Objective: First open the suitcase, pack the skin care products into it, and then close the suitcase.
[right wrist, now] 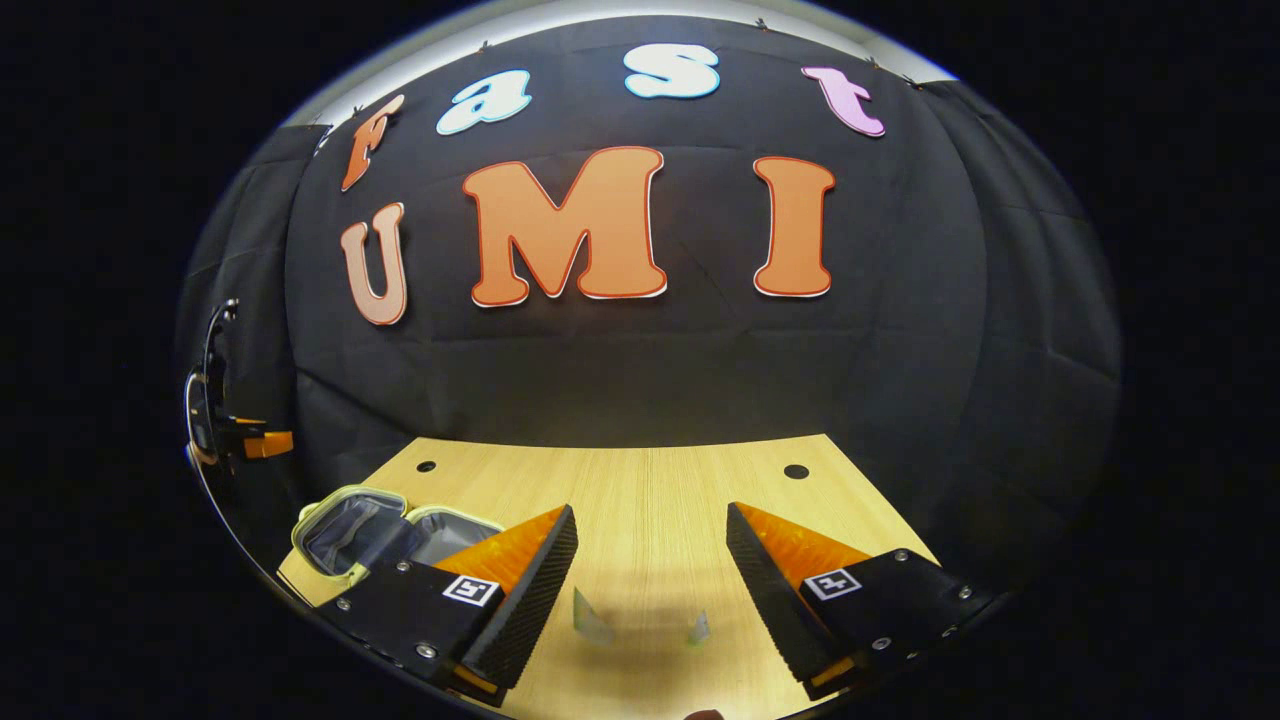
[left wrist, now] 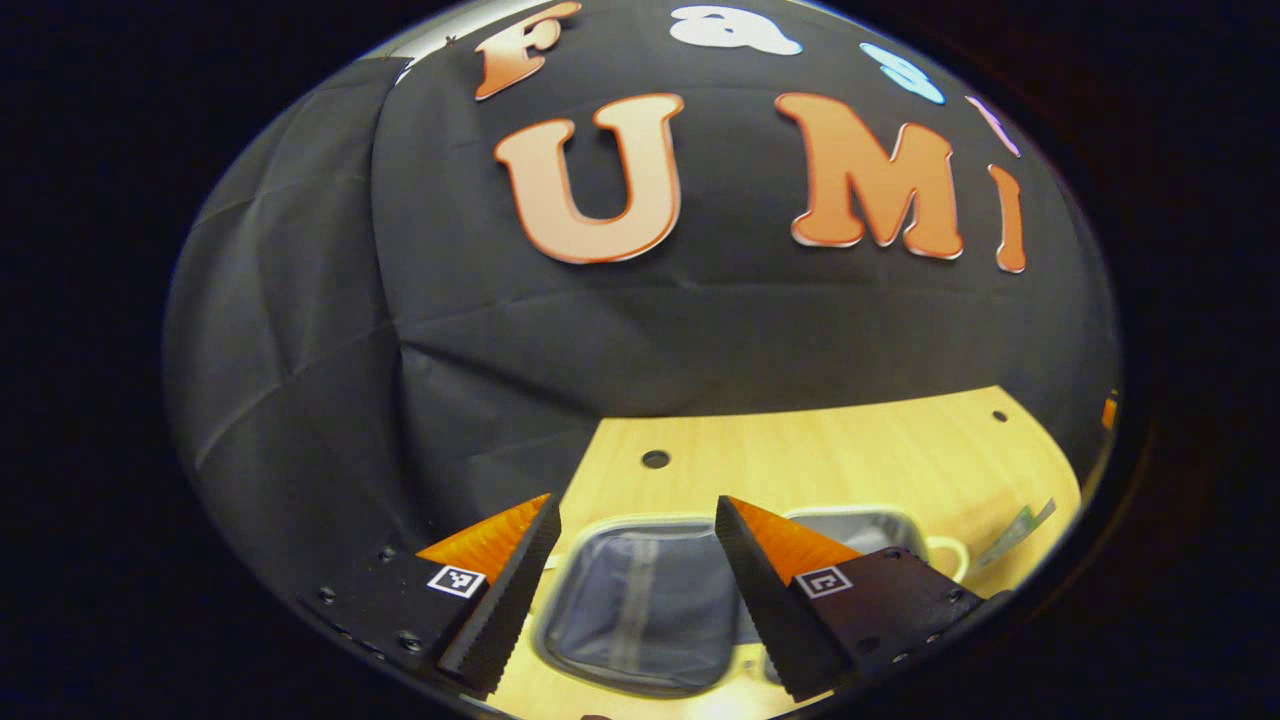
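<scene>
Wooden table [right wrist: 650, 500]: suitcase [left wrist: 640, 600] open, lining bare.

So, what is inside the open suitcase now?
The suitcase lies open on the table; both halves show only grey lining, with a zipper in one. The left tongs cover part of it, so anything there stays unseen.

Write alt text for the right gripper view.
An open hand-held gripper hovers over a pale wooden table, with two small skin care packets lying between its fingers. At the far left, a suitcase lies open, showing its grey lining, and another gripper shows at the edge.
</scene>
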`<state>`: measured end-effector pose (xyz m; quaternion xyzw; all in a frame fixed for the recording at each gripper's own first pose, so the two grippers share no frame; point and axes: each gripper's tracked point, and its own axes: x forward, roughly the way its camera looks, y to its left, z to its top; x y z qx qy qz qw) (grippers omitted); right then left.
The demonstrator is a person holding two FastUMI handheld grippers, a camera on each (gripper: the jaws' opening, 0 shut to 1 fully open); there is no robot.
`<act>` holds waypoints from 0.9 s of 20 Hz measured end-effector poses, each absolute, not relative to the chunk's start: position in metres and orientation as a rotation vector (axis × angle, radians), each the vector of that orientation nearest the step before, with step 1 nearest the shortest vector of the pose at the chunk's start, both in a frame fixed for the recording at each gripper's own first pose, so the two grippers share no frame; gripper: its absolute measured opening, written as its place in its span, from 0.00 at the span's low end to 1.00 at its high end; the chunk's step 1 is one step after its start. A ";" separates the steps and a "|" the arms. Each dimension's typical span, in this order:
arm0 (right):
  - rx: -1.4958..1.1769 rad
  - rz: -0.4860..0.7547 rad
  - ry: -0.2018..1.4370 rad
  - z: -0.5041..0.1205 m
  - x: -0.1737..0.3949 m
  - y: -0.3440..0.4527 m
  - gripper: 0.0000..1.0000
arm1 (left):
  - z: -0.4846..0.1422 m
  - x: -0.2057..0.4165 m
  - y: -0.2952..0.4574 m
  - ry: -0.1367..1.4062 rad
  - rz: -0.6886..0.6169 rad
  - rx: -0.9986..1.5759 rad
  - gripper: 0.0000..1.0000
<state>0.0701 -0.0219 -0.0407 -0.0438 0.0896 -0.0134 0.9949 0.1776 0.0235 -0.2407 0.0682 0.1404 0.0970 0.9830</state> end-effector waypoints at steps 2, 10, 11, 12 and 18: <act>-0.082 0.002 0.184 -0.039 0.068 -0.036 0.95 | -0.235 0.177 -0.024 0.260 0.157 0.139 0.96; -0.115 0.051 0.212 -0.048 0.055 -0.092 0.95 | -0.252 0.190 -0.232 0.199 -0.022 0.091 0.96; -0.109 0.053 0.220 -0.051 0.052 -0.099 0.95 | -0.259 0.192 -0.254 0.209 -0.042 0.097 0.96; -0.103 0.052 0.226 -0.054 0.050 -0.105 0.95 | -0.267 0.193 -0.274 0.220 -0.064 0.107 0.96; -0.062 0.021 0.270 -0.068 0.039 -0.144 0.95 | -0.318 0.203 -0.366 0.284 -0.178 0.125 0.96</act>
